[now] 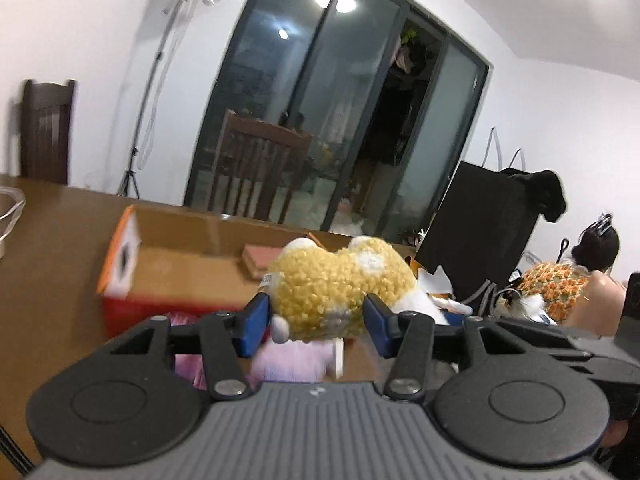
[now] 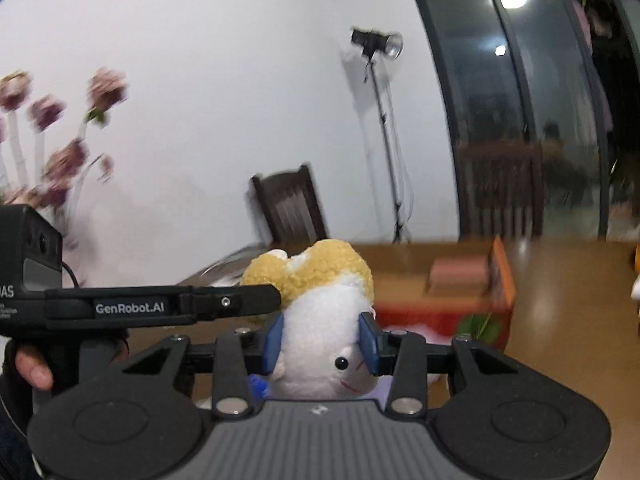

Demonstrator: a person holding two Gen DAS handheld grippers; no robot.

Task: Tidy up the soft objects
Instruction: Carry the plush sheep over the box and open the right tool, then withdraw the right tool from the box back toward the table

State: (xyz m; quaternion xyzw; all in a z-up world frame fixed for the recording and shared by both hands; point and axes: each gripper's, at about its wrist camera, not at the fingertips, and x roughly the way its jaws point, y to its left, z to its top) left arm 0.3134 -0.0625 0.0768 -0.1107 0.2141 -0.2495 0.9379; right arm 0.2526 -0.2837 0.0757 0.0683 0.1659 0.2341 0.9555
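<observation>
A plush toy with a woolly yellow body (image 1: 340, 280) and a white head is held up above the brown table between both grippers. My left gripper (image 1: 316, 312) is shut on the yellow body, its blue pads pressing either side. My right gripper (image 2: 322, 338) is shut on the white head (image 2: 320, 320), whose black eye and red mouth face down. In the right wrist view the left gripper's black body (image 2: 160, 308) reaches in from the left to the yellow part (image 2: 316, 268), with a hand (image 2: 32, 368) on its grip. A pale pink soft thing (image 1: 288, 360) lies below the left gripper.
An open red and orange cardboard box (image 1: 180, 276) (image 2: 444, 312) stands on the table (image 1: 52, 240) just beyond the toy, with a pinkish block (image 1: 256, 258) at its far side. Chairs (image 1: 256, 172), a light stand (image 2: 384, 132), flowers (image 2: 60, 152), a black panel (image 1: 480, 240) and a person (image 1: 560, 292) ring the table.
</observation>
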